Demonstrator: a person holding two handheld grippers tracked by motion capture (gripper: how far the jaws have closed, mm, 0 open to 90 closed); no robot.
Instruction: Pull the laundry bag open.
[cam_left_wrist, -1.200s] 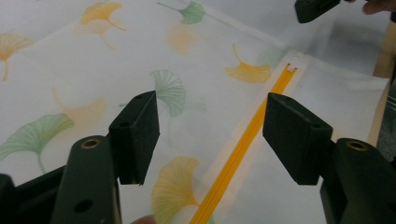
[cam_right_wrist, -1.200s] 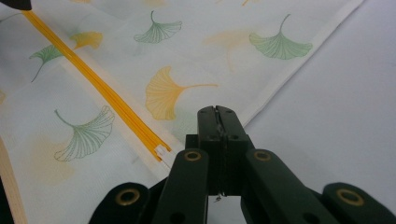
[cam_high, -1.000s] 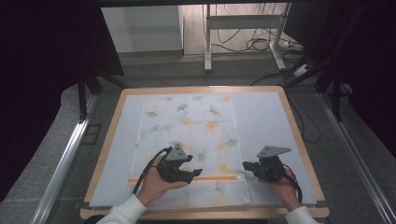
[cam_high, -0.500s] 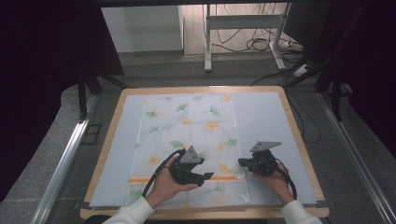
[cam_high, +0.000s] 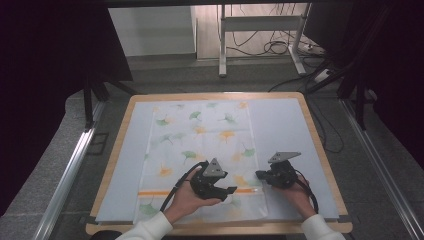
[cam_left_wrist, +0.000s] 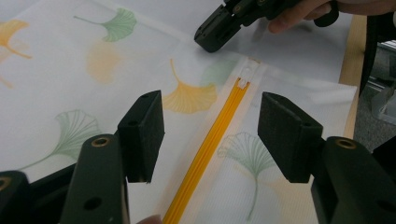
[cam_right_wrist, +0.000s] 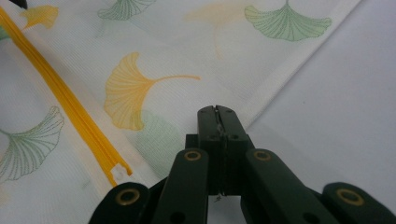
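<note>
A white mesh bag (cam_high: 200, 145) printed with ginkgo leaves lies flat on the table, with an orange zipper (cam_high: 160, 192) across its near end. My left gripper (cam_high: 227, 192) hovers low over that zipper (cam_left_wrist: 231, 105). Its jaws have just been closing a little but still stand open, astride the zipper line without touching it. The white zipper pull (cam_left_wrist: 245, 77) lies just ahead of them. My right gripper (cam_high: 260, 175) is shut, its tip (cam_right_wrist: 218, 114) at the bag's right edge beside the zipper's end (cam_right_wrist: 116, 172). I can't tell whether it pinches fabric.
The bag rests on a pale blue mat (cam_high: 285, 125) on a wood-rimmed table (cam_high: 320, 145). Metal rails (cam_high: 65, 175) run along both sides of the table. Cables and a stand's legs (cam_high: 260, 45) lie on the floor beyond.
My left hand has slid to the right along the zipper toward the right gripper. The right gripper has stayed about where it was.
</note>
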